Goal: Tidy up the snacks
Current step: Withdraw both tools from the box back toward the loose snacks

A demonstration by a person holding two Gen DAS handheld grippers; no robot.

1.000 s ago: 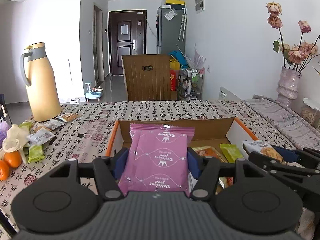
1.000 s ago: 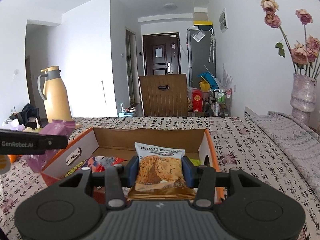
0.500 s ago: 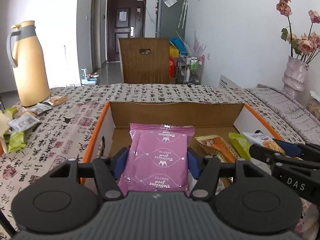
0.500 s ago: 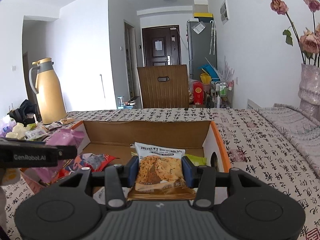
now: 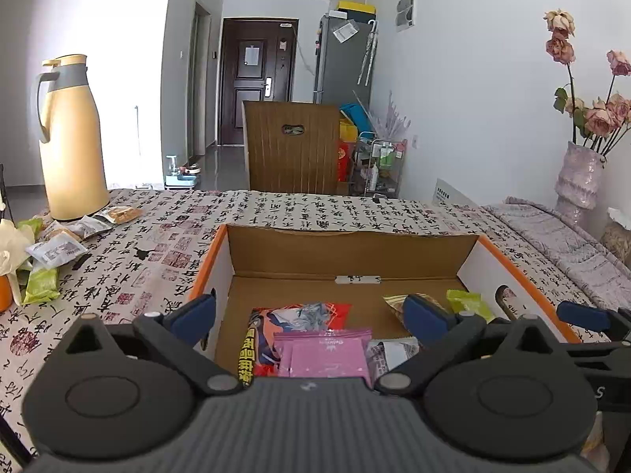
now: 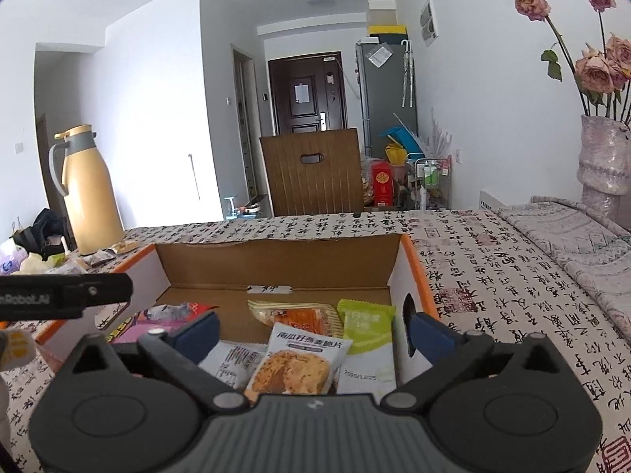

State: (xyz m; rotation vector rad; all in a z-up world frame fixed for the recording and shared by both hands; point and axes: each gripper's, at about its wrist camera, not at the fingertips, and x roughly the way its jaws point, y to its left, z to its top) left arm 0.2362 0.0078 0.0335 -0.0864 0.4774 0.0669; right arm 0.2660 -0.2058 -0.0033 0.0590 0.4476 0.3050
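- Our left claw point(image 5: 311, 313) hangs over the near left part of the cardboard box point(image 5: 351, 242); its jaws are opening and already stand wide, with nothing pressed between the blue pads point(image 5: 193, 313).
- The pink snack packet point(image 5: 325, 354) lies flat in the box below that claw, free of both pads, resting partly on a red packet point(image 5: 303, 313) with a yellow strip.
- Our right claw point(image 6: 313, 331) hangs over the near right part of the same box point(image 6: 276, 258); its jaws are opening too and stand wide apart.
- The oat-crisp packet point(image 6: 299, 362) lies in the box between those pads, touching neither, on top of a white packet point(image 6: 232, 358) and just beside a green packet point(image 6: 366, 325).
- An orange packet point(image 6: 303, 317) lies behind it, deeper in the box.
- The box sits on the surface point(image 5: 157, 244), which is covered by a cloth printed with characters.
- More loose snacks point(image 5: 59, 244) lie on the left of the surface, near a yellow thermos point(image 5: 73, 138).
- A vase of dried roses point(image 6: 603, 157) stands at the far right.
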